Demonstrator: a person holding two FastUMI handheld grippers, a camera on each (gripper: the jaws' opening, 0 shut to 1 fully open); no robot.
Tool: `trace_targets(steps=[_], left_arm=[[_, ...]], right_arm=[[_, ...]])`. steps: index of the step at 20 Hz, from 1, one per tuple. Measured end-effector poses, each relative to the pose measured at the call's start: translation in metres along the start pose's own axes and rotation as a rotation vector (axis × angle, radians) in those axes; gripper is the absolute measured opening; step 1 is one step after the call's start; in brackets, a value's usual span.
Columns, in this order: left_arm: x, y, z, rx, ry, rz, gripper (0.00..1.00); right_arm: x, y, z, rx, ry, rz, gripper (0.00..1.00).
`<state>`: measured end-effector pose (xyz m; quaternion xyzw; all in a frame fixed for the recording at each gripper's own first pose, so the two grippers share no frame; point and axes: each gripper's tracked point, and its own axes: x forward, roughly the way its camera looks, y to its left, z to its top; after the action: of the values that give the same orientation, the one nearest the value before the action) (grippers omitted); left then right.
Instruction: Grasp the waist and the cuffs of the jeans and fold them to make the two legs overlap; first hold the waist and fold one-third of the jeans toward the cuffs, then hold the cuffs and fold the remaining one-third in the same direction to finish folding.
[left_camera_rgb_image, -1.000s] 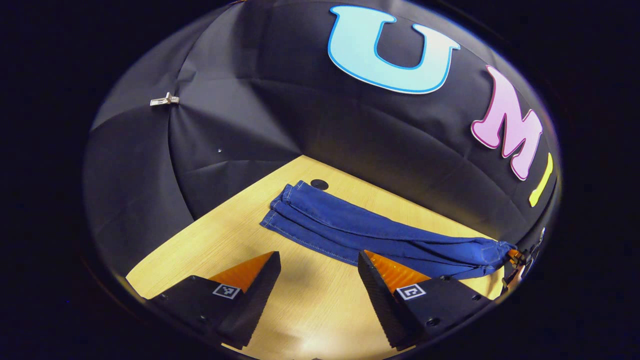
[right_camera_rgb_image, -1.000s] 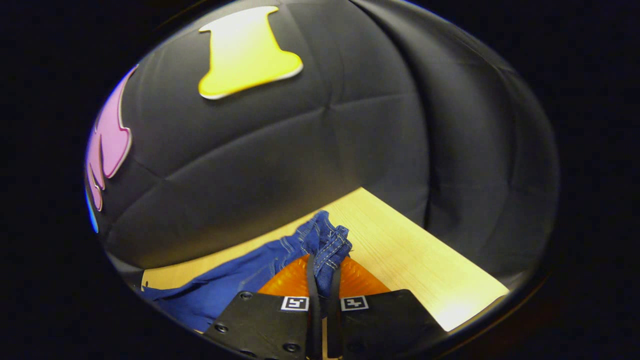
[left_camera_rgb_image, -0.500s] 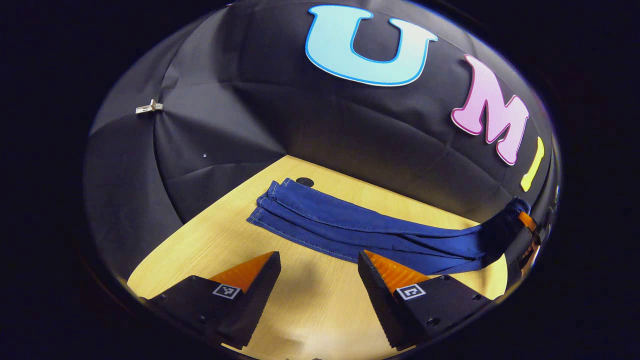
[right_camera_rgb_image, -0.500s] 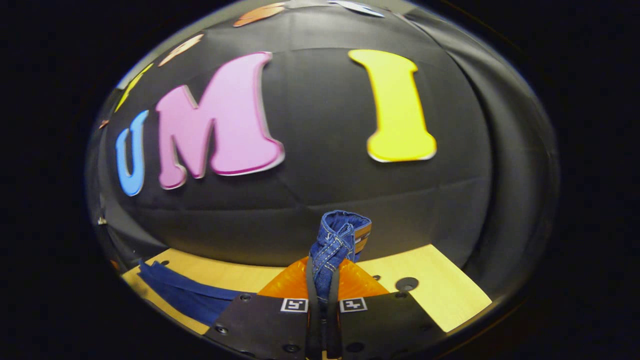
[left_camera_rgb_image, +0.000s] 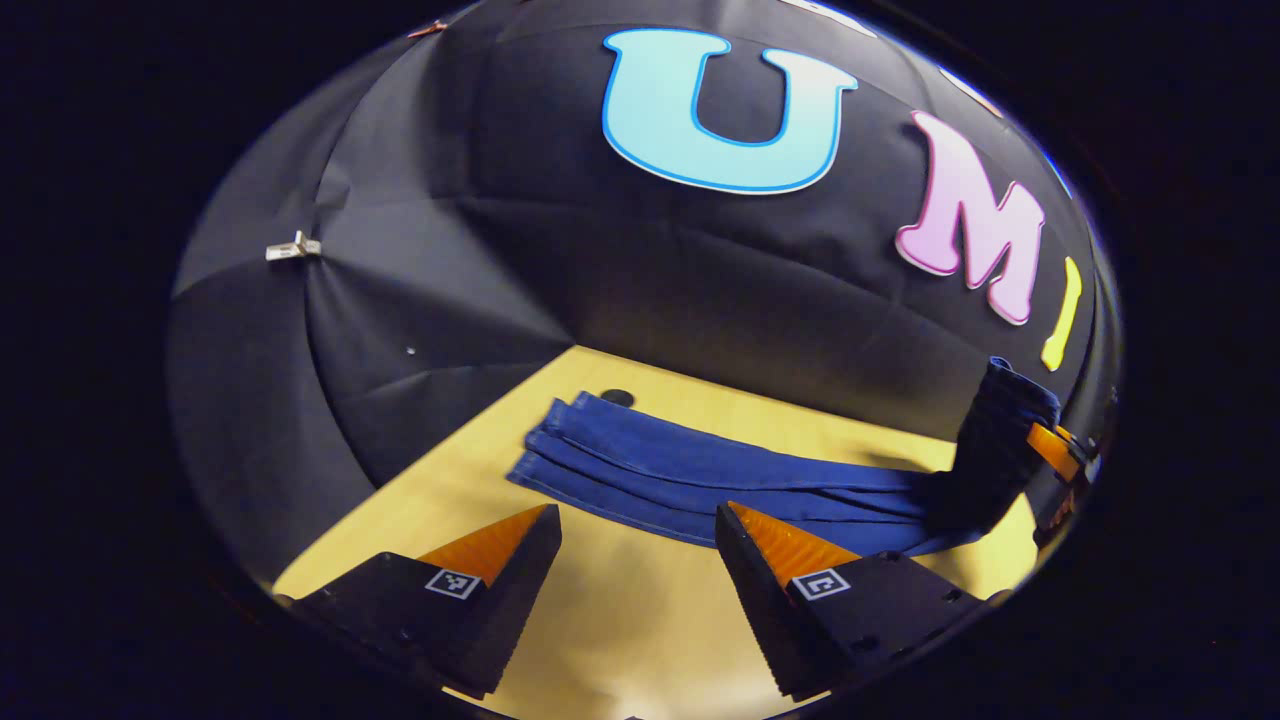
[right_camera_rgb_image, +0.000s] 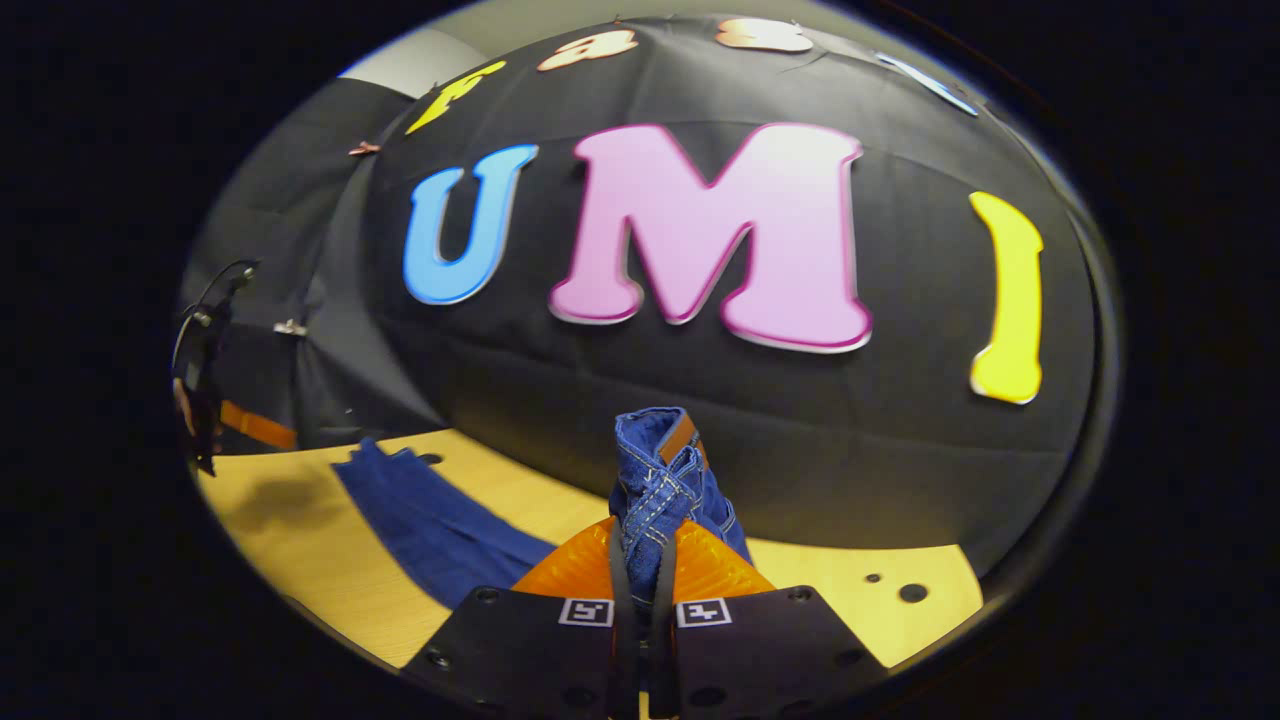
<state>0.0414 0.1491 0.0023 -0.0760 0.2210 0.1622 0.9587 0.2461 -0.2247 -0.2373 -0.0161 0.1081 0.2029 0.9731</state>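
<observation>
We've got the jeans (left_camera_rgb_image: 700, 475) stretched out long on the wooden table (left_camera_rgb_image: 450, 490), legs already stacked one over the other, cuffs (left_camera_rgb_image: 550, 440) lying flat at the far end near the booth corner. Our right gripper (right_camera_rgb_image: 640, 560) is clenched tight on the waist (right_camera_rgb_image: 655, 470), a bunched wad of denim sticking up between its fingers, with pale contrast stitching and a bit of brown patch showing. In the left gripper view that waist end hangs lifted off the table at the right edge. Our left gripper (left_camera_rgb_image: 638, 530) sits spread wide with nothing in it, low over bare table just in front of the legs.

Denim like this is soft but fairly heavy and thick, so we reckon it'll drape and sag rather than hold a line, and the doubled waistband is the sturdiest place to pinch. The table looks smooth, so the legs may slide when we drag the fold over
</observation>
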Motion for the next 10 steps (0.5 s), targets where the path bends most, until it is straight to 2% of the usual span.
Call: trace_targets(steps=[3,5,6,8,10], left_arm=[[0.023,0.021,0.007,-0.012,0.008,0.003,0.97],[0.044,0.039,0.014,-0.035,0.005,0.006,0.97],[0.057,0.047,0.016,-0.041,0.006,0.011,0.97],[0.085,0.057,0.016,-0.039,0.033,0.005,0.97],[0.116,0.067,0.017,-0.020,0.060,0.002,0.97]], right_arm=[[0.013,0.001,-0.033,-0.015,0.084,0.048,0.08],[0.020,-0.005,-0.064,-0.027,0.139,0.045,0.09],[0.021,-0.005,-0.076,-0.009,0.161,0.059,0.14],[0.023,-0.009,-0.102,0.042,0.212,0.081,0.43],[0.022,-0.002,-0.128,0.064,0.270,0.068,0.81]])
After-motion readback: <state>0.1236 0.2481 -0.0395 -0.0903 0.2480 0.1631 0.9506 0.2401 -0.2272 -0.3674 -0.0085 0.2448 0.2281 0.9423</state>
